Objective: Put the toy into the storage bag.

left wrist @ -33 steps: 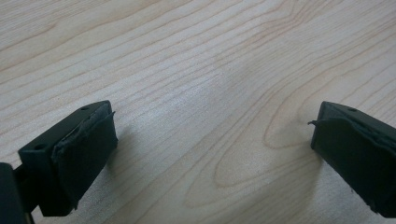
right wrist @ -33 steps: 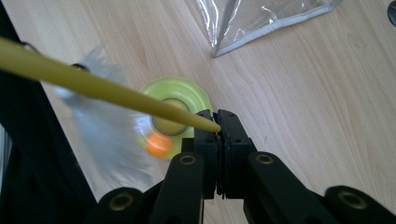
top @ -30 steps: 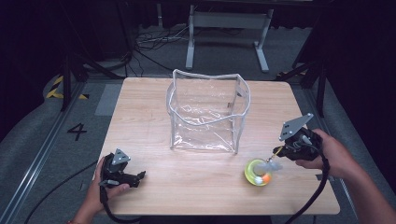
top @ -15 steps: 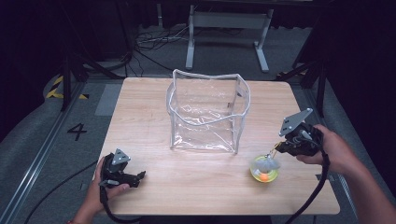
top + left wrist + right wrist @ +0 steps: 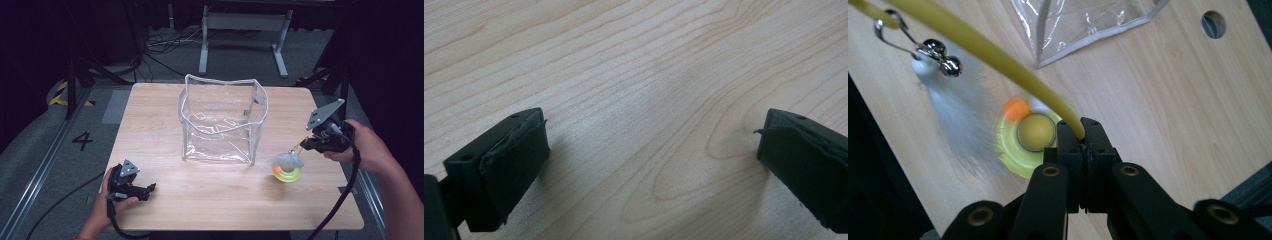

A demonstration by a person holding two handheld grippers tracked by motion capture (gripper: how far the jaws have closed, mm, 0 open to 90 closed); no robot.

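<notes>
A cat toy (image 5: 287,169) with a yellow-green round base, an orange ball and a pale feather hangs or rests right of the clear bag (image 5: 222,120). My right gripper (image 5: 303,145) is shut on the toy's thin yellow wand (image 5: 998,60), just above the base (image 5: 1018,150). The white feather (image 5: 955,120) and two small silver bells (image 5: 943,55) dangle from the wand's far end. The base looks blurred. Near the table's front left corner my left gripper (image 5: 150,189) lies low over the wood, jaws wide open (image 5: 649,155) with nothing between them.
The clear bag stands upright and open-topped in the middle of the wooden table (image 5: 210,200). A round hole (image 5: 1214,24) is cut in the tabletop near the bag. Metal frame legs (image 5: 202,45) and cables lie on the floor beyond the far edge.
My right gripper has risen and drawn back to the right, and the toy has gone up and right with it. The left gripper has stayed put.
</notes>
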